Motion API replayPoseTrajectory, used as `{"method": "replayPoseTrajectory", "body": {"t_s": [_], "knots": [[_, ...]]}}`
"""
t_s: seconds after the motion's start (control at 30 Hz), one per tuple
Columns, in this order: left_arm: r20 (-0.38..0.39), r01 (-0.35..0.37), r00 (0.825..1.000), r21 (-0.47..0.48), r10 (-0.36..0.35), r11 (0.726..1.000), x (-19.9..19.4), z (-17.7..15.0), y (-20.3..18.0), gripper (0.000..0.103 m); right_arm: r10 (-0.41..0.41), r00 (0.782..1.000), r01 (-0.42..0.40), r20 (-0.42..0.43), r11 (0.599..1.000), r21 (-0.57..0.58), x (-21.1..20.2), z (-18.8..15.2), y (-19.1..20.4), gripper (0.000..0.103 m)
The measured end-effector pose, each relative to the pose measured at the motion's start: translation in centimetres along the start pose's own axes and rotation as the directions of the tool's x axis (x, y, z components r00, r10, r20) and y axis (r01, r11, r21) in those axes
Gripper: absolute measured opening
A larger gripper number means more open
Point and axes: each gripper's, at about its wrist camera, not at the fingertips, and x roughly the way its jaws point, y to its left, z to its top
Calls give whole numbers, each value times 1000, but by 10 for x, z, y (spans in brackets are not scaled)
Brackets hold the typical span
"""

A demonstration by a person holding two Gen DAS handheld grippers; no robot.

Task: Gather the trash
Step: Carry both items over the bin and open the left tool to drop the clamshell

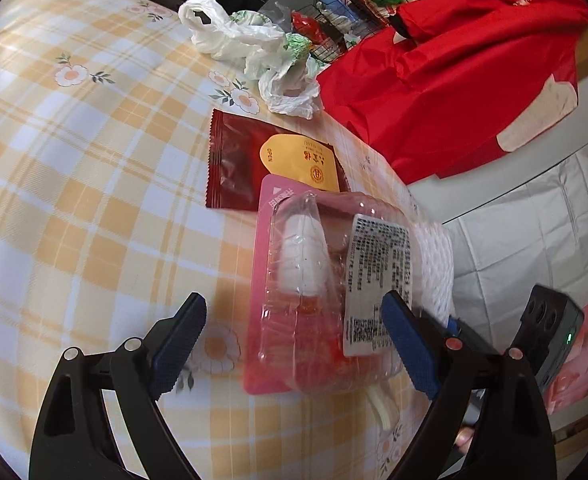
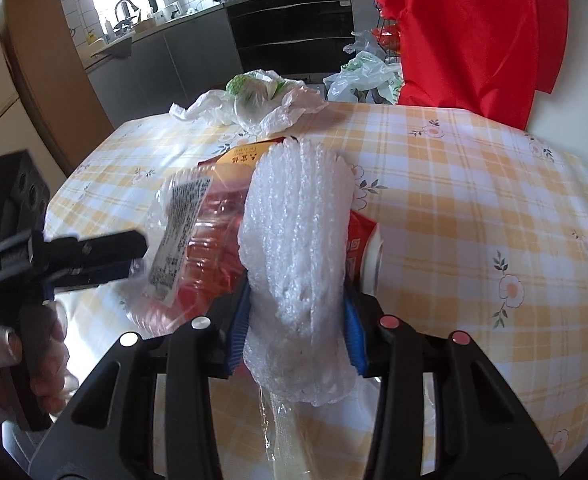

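A clear plastic blister pack (image 1: pixel 306 288) on a pink card lies on the plaid tablecloth (image 1: pixel 74 200). My left gripper (image 1: pixel 294 344) stands open around its near end, the left pad well off it and the right pad over its white label. Behind it lies a dark red snack wrapper (image 1: pixel 254 164). My right gripper (image 2: pixel 296 332) is shut on a white foam net sleeve (image 2: pixel 298 260), both blue pads pressing its sides. A red can (image 2: pixel 364 248) lies just behind the foam. The blister pack (image 2: pixel 198 240) sits to its left, with the left gripper (image 2: pixel 134 258) over it.
Crumpled white plastic bags (image 1: pixel 250 48) lie at the table's far side, next to a red jacket (image 1: pixel 454 80) draped at the far right and a wire basket (image 1: pixel 334 20) of packets. A hand (image 2: pixel 46 360) holds the left gripper. Kitchen counters (image 2: pixel 174 40) stand beyond.
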Motion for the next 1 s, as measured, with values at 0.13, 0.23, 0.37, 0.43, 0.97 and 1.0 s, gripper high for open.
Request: {"method": "replayPoseTrajectory", "body": {"t_s": [0.13,0.23,0.37,0.43,0.97,1.0], "knots": [[6,15,1000,10,-15,1000,12,14,6,86,2,1000,-2,1,1000,5,4,2,-1,42],[-3,41,999,19,-41,999,19,24,6,87,4,1000,-4,0,1000,6,6,3,-1,42],[-26,95,995,1,-95,995,28,31,4,86,9,1000,-9,-1,1000,15,8,4,-2,42],[-51,154,987,-22,-154,988,32,31,3,73,5,1000,-5,2,1000,25,5,5,-2,42],[58,153,984,192,-167,969,-66,-2,-52,40,58,991,-73,119,989,131,-65,-4,5,40],[64,153,983,214,-170,965,-74,-6,-58,40,61,989,-79,134,988,131,-75,-4,7,40]]}}
